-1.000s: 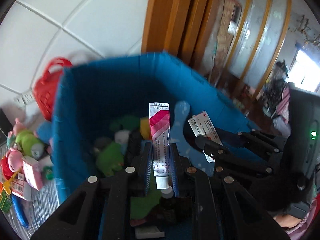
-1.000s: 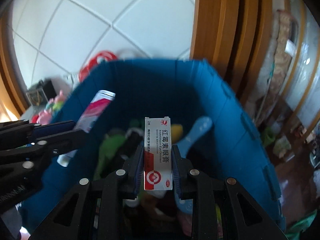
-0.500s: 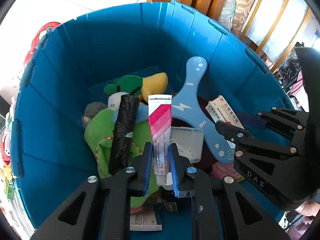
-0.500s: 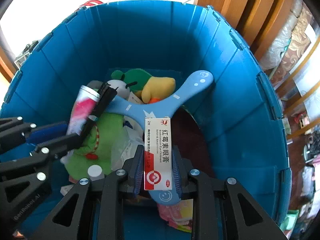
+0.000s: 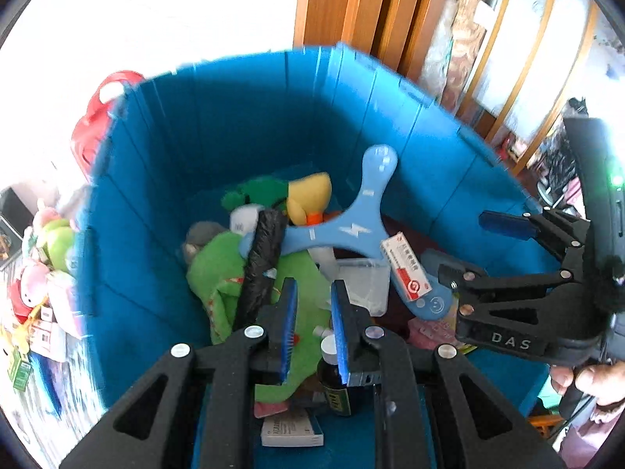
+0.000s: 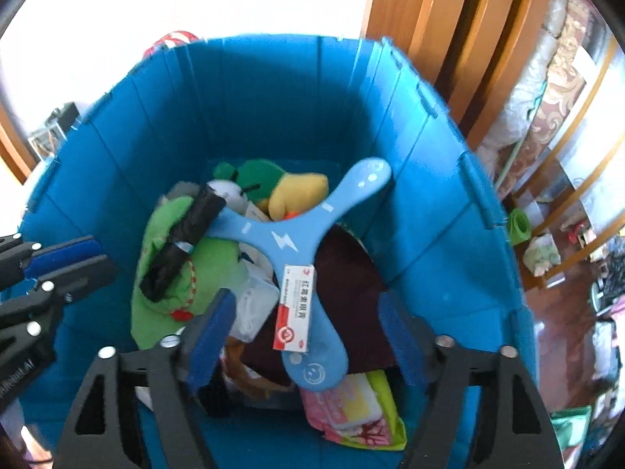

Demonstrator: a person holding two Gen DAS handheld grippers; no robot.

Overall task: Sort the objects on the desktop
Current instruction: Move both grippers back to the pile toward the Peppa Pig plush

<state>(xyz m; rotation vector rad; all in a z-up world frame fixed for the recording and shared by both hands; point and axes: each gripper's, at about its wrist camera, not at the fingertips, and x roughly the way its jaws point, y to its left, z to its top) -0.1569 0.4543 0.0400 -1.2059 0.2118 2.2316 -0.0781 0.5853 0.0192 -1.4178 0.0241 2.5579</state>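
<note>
Two hand-held grippers hover over a deep blue plastic storage bin packed with toys and packets. In the right wrist view the right gripper fills the lower frame. Its jaws have just been opening and now stand spread wide, with nothing pinched. Between and below them, at frame centre, a white-and-red cardboard medicine box lies on one arm of a light-blue three-armed plastic boomerang. A black rolled bag crosses a green plush toy at centre left. Only this view shows the pink-and-yellow packet at the bin's lower right.

The left gripper enters at the left edge. The left wrist view shows it from behind in the lower centre, its blue pads nearly pressed together with nothing gripped. Only this view shows a dark bottle with a white cap and a flat white carton beneath those pads. It alone also shows a person's hand on the right gripper's handle at lower right. Small plush toys sit outside the bin at far left.
</note>
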